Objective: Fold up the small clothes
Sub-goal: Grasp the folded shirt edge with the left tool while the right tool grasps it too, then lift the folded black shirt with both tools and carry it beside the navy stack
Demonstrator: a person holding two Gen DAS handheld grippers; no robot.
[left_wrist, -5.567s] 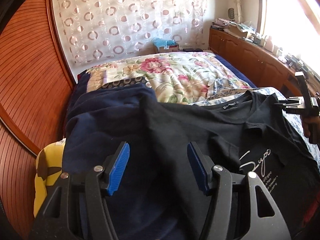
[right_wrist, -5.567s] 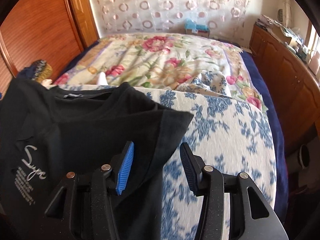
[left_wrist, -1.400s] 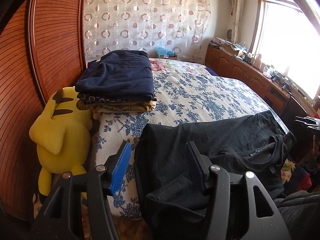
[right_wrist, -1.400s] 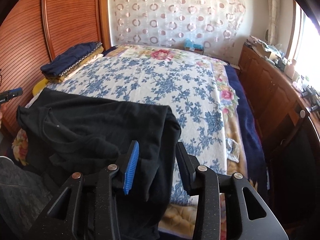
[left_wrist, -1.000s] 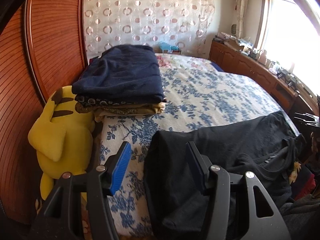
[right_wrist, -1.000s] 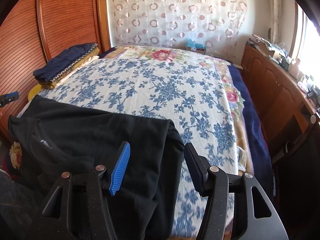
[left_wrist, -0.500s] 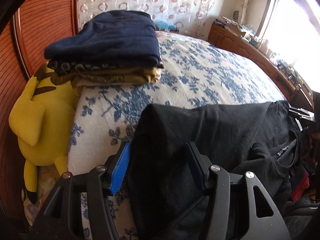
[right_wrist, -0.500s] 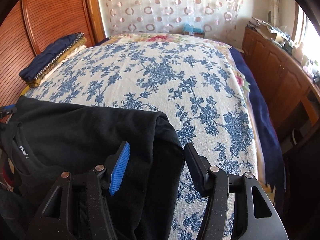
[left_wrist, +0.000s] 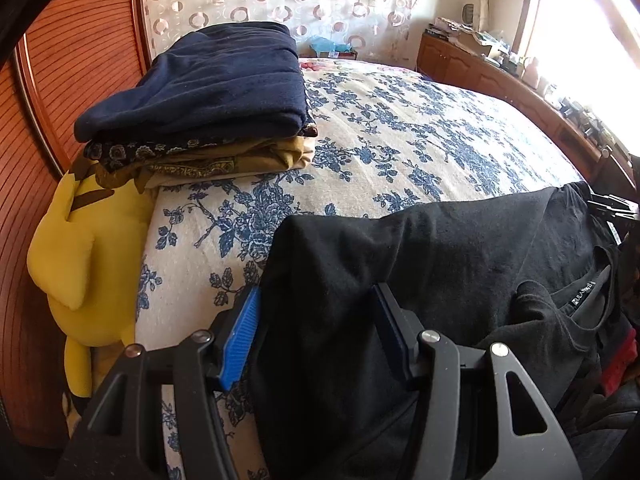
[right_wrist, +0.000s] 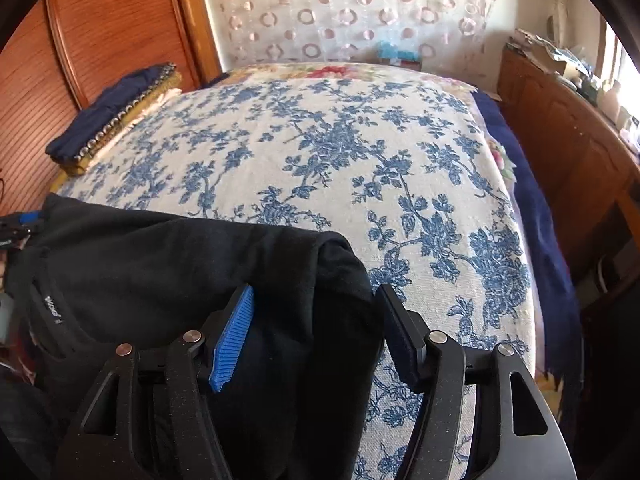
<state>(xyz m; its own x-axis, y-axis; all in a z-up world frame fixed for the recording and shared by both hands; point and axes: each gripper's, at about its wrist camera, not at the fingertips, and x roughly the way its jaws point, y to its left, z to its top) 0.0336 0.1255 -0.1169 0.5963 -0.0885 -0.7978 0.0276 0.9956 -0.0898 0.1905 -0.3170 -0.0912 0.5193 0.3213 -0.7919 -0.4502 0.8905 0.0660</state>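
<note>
A black T-shirt (left_wrist: pixel 460 248) lies bunched along the near edge of the bed, its collar label showing, and it also fills the lower left of the right wrist view (right_wrist: pixel 168 264). My left gripper (left_wrist: pixel 316 312) straddles the shirt's left end. Its jaws are closing with a fold of cloth between them, and the blue pad (left_wrist: pixel 240 336) sits just at the fabric's edge. My right gripper (right_wrist: pixel 312 320) straddles the shirt's right end. Its jaws are opening, and a small gap shows between the cloth and the black finger (right_wrist: pixel 400 336).
A stack of folded clothes (left_wrist: pixel 208 92) with a navy piece on top sits at the bed's left side, seen smaller as a folded pile (right_wrist: pixel 116 116). A yellow plush toy (left_wrist: pixel 80 248) leans between bed and wooden wall. The blue-flowered bedspread (right_wrist: pixel 360 152) stretches beyond; wooden cabinets (right_wrist: pixel 568 128) line the right.
Both grippers have sunk toward the bed with the shirt, which now rests on the near edge. The right jaws stand a little wider than a second ago.
</note>
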